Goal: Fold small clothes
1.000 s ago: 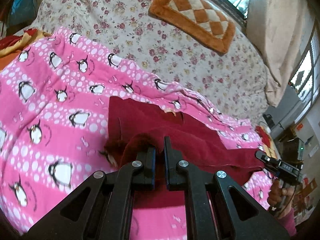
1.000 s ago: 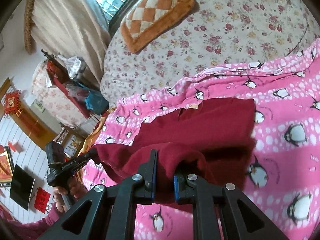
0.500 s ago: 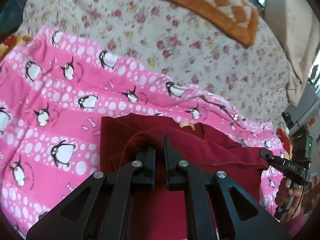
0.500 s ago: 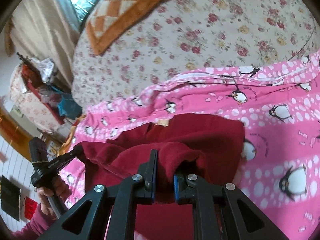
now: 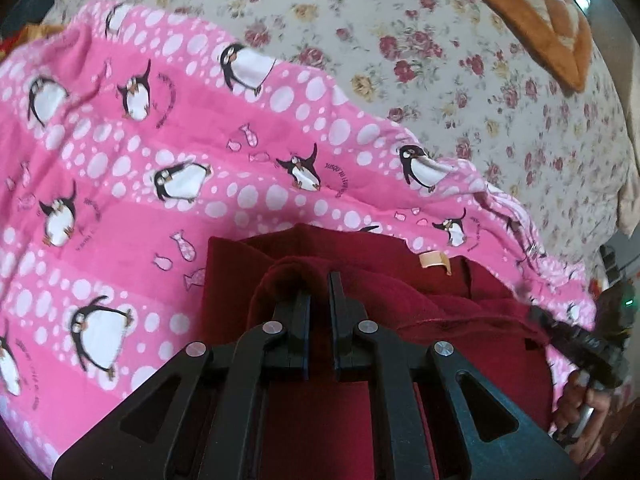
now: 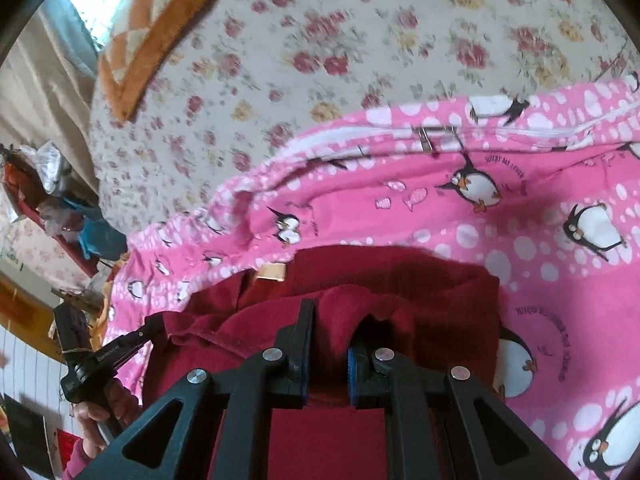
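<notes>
Garment: a dark red fleece garment [image 5: 460, 304] lies on the pink penguin blanket, its near edge lifted and doubled over toward the far edge.
Label tab: a small tan tab [image 5: 434, 259] shows at the garment's far edge, just beside the raised fold.
Left claw [image 5: 319, 280]: its two fingers are pressed together on a bunched corner of the red fleece, which wraps over the tips.
Right claw [image 6: 332, 312]: clamped on a thick wad of the same fleece; the cloth fills the narrow gap between the fingers.
Other view of each: the right claw's tip bites the garment's far corner at the edge of the left camera's view, with a hand [image 5: 588, 404] on its handle; blurred there.
Blanket: pink penguin blanket [image 5: 132, 216], white dots and stripes, spread under the garment.
Bed: floral bedspread [image 5: 440, 80] beyond the blanket, an orange checked cushion [image 6: 132, 64] on it.
</notes>
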Demonstrator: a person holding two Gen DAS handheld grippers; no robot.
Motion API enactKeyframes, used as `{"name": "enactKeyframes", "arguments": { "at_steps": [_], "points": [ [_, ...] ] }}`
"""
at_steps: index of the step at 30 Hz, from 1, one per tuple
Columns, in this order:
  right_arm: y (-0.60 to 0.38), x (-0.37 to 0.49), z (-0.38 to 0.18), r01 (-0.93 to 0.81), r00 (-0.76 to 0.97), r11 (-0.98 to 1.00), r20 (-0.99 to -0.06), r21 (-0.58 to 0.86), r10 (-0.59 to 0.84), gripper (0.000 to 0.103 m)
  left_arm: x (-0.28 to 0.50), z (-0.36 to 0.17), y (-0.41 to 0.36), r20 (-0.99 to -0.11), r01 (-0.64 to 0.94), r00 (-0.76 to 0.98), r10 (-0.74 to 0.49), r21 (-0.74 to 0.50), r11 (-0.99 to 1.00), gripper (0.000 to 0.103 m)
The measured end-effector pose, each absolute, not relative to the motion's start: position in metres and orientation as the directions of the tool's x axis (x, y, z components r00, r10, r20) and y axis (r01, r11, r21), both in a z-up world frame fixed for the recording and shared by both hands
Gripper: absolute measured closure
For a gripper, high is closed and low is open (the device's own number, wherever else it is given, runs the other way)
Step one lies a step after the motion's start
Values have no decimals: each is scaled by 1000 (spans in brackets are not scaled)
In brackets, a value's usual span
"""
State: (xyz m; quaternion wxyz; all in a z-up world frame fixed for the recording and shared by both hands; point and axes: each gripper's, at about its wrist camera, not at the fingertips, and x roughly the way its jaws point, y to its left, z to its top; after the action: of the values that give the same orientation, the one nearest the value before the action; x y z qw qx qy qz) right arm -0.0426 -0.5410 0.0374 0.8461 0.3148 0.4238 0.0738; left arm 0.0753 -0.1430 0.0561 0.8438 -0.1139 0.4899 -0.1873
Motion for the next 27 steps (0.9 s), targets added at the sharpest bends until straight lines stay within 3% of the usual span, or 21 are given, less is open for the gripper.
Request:
{"name": "enactKeyframes", "arguments": {
  "at_steps": [1, 3, 4, 5, 7, 11, 16, 20, 22, 27],
  "points": [
    [-543, -38, 31, 159, 604, 783, -687, 601, 405, 88, 77, 55, -141, -785, 201, 440, -436, -387, 900, 92],
    [-549, -39, 28, 161, 600, 750, -667, 641, 441, 69, 76, 60, -138, -771, 217, 427, -473, -420, 881, 82],
    [-554, -44, 33, 158, 626, 731, -640, 664, 446, 67, 74, 63, -136, -760, 228, 429, -489, -432, 872, 67],
    [-559, -50, 39, 170, 653, 733, -633, 658, 417, 61, 71, 67, -134, -749, 238, 434, -501, -441, 865, 46],
    [-572, -67, 57, 200, 708, 738, -616, 644, 346, 56, 65, 79, -128, -727, 236, 474, -497, -439, 867, 24],
    [-553, -81, 82, 99, 700, 822, -626, 561, 344, 56, 58, 91, -124, -693, 258, 510, -510, -442, 859, 23],
    [-506, -59, 72, 45, 616, 887, -712, 459, 337, 56, 68, 64, -141, -788, 205, 465, -403, -348, 915, 23],
    [-510, -29, 45, 170, 599, 907, -771, 386, 216, 56, 83, 32, -142, -852, 149, 434, -295, -255, 955, 23],
    [-529, -18, 28, 267, 594, 892, -791, 365, 146, 56, 88, 23, -140, -858, 142, 419, -296, -261, 955, 23],
    [-554, -22, 18, 319, 602, 823, -771, 470, 207, 56, 88, 28, -127, -850, 127, 422, -315, -289, 949, 23]
  ]
}}
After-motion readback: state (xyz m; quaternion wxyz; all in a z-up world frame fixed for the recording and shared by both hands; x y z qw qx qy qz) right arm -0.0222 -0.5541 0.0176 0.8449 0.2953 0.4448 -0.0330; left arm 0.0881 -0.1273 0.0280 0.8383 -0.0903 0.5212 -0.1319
